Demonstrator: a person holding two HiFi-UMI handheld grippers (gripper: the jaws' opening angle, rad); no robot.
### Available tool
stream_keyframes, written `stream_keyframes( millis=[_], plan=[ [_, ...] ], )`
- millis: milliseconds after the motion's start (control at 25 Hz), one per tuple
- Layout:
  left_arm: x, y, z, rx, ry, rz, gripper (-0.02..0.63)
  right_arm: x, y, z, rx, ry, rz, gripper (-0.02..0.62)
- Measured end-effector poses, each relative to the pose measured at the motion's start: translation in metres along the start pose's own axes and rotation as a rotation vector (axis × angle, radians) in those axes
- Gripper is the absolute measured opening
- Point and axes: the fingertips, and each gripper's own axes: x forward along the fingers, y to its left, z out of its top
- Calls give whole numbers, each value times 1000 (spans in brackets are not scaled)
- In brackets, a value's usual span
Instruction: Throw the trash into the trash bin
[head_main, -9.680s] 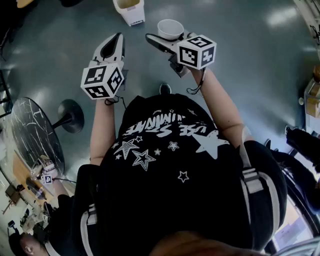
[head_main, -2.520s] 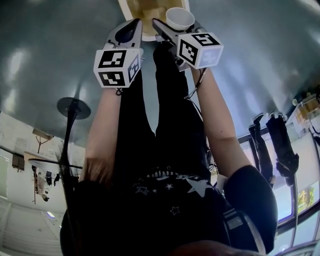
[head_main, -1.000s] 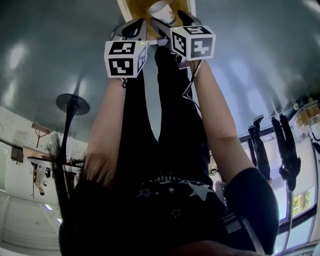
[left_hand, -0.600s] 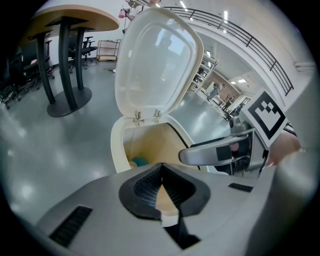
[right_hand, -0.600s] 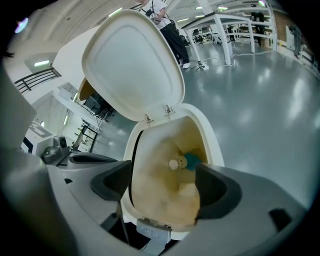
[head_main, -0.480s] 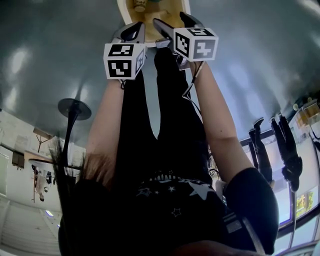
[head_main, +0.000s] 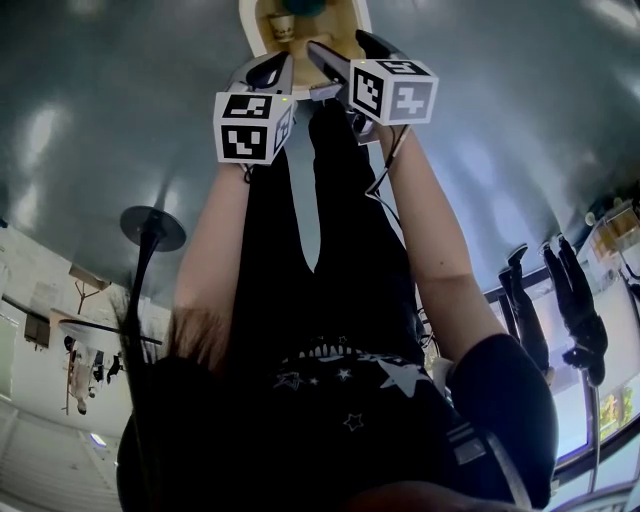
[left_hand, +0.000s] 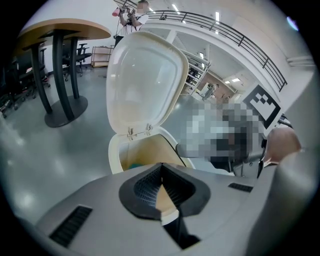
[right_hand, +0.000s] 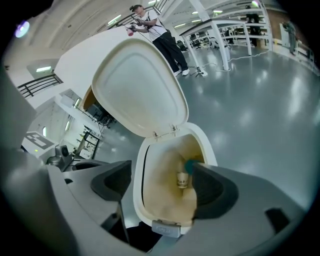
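Observation:
The white trash bin (head_main: 252, 22) stands open on the floor ahead of both grippers, its lid (right_hand: 137, 87) tipped up and back. A small paper cup (right_hand: 182, 180) lies inside on the yellowish liner, next to something teal (right_hand: 190, 165). The cup (head_main: 283, 25) also shows in the head view. My right gripper (right_hand: 161, 185) hangs over the bin mouth, open with nothing between its jaws. My left gripper (left_hand: 160, 187) is shut and empty, beside the right one and just short of the bin rim (left_hand: 117, 152).
A round table on a dark pedestal base (left_hand: 62, 110) stands to the left, and its base (head_main: 152, 228) appears in the head view too. The person's legs (head_main: 300, 200) are right behind the bin. Another person (right_hand: 160, 35) stands far off across the glossy grey floor.
The paper cup left my right gripper and dropped into the bin; that gripper's jaws now stand open and empty. Both grippers stayed over the bin mouth.

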Motion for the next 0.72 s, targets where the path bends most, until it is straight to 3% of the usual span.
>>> stream_keyframes(
  millis=[120,280,480,720],
  plan=[
    [-2,-4,0,-3,-8,-4,11,-6,0,4,-20,-7,-15,377],
    [-7,-4,1,-8,-19,-7,11,-11,4,10,-41,-24,-50,294],
    [-13,-11,7,-5,-24,-9,11,-23,-5,19,-68,-82,-121,125],
    [-25,-14,20,0,-53,-5,11,-32,5,29,-85,-103,-113,97]
  ],
)
